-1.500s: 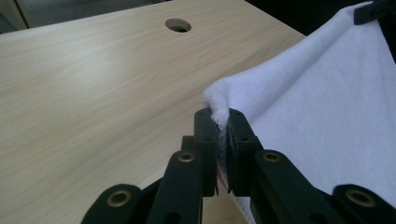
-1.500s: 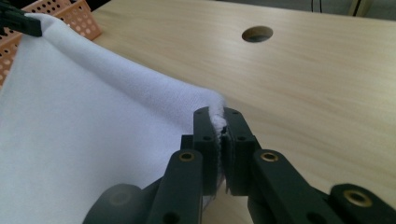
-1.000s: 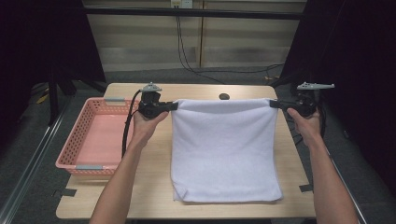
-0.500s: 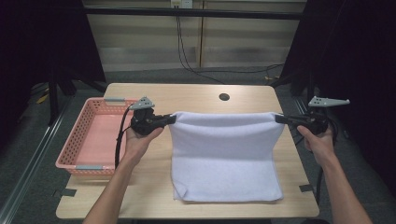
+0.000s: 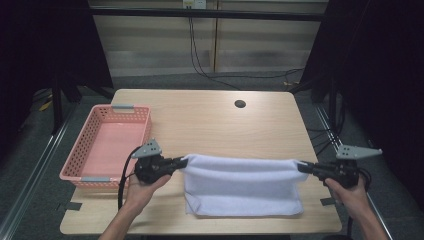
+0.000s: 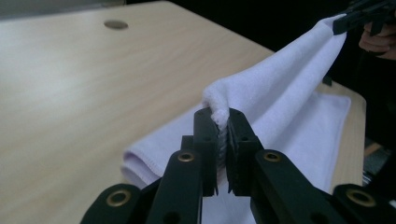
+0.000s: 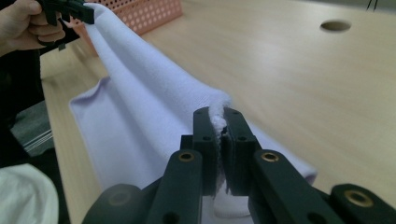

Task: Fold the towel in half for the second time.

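A white towel (image 5: 242,182) lies folded over itself near the front edge of the wooden table (image 5: 210,125). Its upper edge is held taut between both grippers, a little above the lower layer. My left gripper (image 5: 181,161) is shut on the towel's left corner (image 6: 217,105), and its jaws pinch the cloth tightly (image 6: 222,122). At the right, my right gripper (image 5: 301,167) is shut on the other corner (image 7: 217,114). In the right gripper view the towel (image 7: 140,93) stretches away to the other hand at the top left.
A pink plastic basket (image 5: 107,145) stands at the table's left side and holds nothing. A round cable hole (image 5: 240,104) sits at the table's back right. The far half of the tabletop is bare wood. Dark curtains and cables surround the table.
Both grippers have pulled the towel's far edge from the back of the table toward the front, folding the towel over itself. The hands now sit near the front edge.
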`<state>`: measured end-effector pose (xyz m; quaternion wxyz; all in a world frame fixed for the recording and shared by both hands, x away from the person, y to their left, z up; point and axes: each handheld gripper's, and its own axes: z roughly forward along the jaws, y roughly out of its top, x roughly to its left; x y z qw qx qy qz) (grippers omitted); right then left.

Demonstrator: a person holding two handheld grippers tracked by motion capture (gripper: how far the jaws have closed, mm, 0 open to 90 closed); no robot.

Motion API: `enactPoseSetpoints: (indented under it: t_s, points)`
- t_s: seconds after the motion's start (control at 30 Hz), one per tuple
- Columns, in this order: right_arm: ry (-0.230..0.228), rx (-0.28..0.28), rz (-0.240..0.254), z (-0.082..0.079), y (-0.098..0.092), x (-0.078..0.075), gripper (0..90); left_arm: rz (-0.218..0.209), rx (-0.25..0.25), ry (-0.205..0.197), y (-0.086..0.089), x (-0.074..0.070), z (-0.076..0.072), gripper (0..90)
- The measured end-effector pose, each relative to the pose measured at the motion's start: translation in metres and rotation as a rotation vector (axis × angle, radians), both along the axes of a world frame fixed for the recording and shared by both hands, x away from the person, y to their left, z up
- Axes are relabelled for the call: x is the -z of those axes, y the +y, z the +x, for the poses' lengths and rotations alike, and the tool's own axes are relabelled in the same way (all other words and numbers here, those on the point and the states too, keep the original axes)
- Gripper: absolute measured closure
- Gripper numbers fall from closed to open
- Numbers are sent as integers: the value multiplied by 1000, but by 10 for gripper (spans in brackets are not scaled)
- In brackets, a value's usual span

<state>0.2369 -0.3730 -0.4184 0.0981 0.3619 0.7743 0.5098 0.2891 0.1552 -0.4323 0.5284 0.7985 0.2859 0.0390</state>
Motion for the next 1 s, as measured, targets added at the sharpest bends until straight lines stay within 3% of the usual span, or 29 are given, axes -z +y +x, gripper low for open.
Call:
enactPoseSetpoints:
  t_s: [0.1,0.2,0.27,0.33,0.37,0.43,0.5,0.6,0.67,0.8,0.9,1.0]
  points:
    - [43,-19,-15,-15,1,17,850,25,10,19,3,11,-11,846]
    - [80,-45,-33,-26,4,30,840,43,32,67,6,27,-24,843]
    - [113,-59,-60,-34,5,39,825,91,35,83,4,35,-30,832]
    - [135,-66,-71,-39,6,45,805,83,50,133,5,42,-35,829]
    - [155,-75,-93,-42,7,48,805,99,69,145,5,44,-37,824]
    - [173,-94,-111,-46,7,51,780,142,78,136,5,46,-42,818]
    - [186,-95,-112,-50,5,53,764,150,94,141,8,46,-47,785]
    - [178,-96,-97,-55,1,49,738,122,123,151,13,44,-55,757]
    - [184,-103,-134,-57,3,46,724,102,135,145,17,43,-60,716]
    - [165,-108,-94,-64,6,40,683,34,139,135,24,36,-63,650]
    - [127,-70,-64,-66,5,31,675,51,114,110,22,32,-56,629]
    - [123,-41,-50,-60,10,28,668,64,91,103,10,32,-42,610]
